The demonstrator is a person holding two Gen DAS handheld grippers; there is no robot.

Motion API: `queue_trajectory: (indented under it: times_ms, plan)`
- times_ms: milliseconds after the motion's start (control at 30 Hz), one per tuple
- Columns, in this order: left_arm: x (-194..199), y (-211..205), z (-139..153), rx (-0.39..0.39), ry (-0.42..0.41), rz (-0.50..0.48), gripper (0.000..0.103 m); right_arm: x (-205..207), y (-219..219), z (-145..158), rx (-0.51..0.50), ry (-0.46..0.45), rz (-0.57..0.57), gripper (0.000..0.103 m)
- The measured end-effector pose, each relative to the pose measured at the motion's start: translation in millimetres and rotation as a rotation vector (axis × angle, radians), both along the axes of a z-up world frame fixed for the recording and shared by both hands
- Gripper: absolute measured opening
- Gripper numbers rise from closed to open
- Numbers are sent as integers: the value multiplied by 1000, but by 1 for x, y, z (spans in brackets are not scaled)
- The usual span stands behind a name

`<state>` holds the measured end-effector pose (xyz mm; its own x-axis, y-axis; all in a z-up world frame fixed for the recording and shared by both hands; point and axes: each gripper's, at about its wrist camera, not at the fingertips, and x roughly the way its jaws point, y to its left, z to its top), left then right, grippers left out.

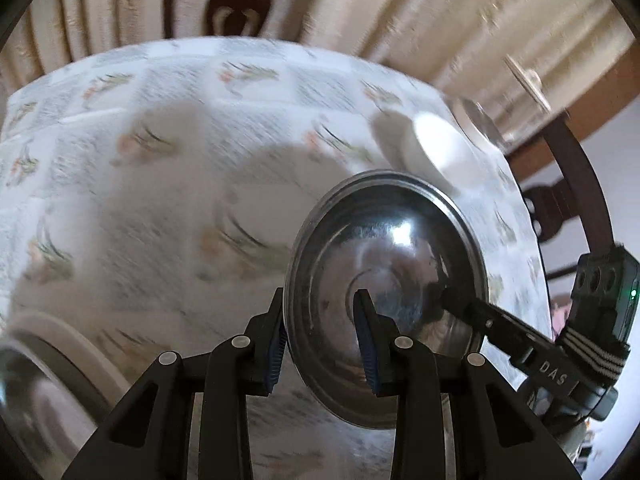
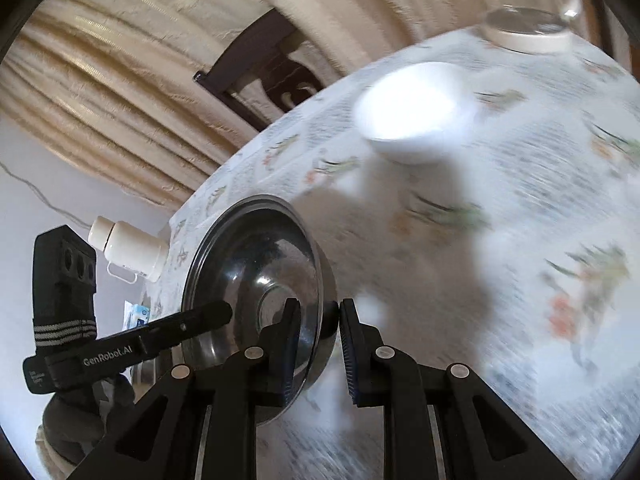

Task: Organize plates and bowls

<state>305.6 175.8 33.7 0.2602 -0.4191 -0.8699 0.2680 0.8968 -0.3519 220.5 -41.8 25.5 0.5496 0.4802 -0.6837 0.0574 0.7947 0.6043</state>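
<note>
A shiny steel bowl (image 1: 400, 240) hangs tilted above the flowered tablecloth (image 1: 160, 200), held from both sides. My left gripper (image 1: 320, 294) is shut on its near rim, one finger outside and one inside. The right gripper (image 1: 444, 296) clamps the opposite rim. In the right wrist view the same steel bowl (image 2: 256, 264) sits between the fingers of my right gripper (image 2: 319, 304), and the left gripper (image 2: 224, 310) reaches in from the left. A white bowl (image 1: 436, 148) (image 2: 416, 112) stands on the table beyond.
A cream plate with a glass dish on it (image 2: 524, 32) sits at the far table edge. Another cream plate with a steel bowl (image 1: 36, 372) lies at the lower left. A white bottle (image 2: 128, 252) stands off the table. Dark wooden chairs (image 1: 236, 4) and curtains surround the table.
</note>
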Motion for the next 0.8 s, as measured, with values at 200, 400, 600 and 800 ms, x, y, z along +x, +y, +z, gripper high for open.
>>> queue_trajectory:
  times_ms: [200, 400, 600, 800]
  plan:
    - [-37, -40, -14, -5, 33, -66, 33, -29, -30, -8, 6, 22, -42, 22]
    - [-57, -55, -28, -21, 72, -78, 33, -48, -43, -16, 12, 39, -56, 23]
    - [-63, -59, -35, -19, 90, -50, 47, -55, -49, -16, 20, 9, -56, 25]
    - [-51, -51, -21, -41, 27, -4, 50, -54, -58, -9, 1, -35, -86, 34]
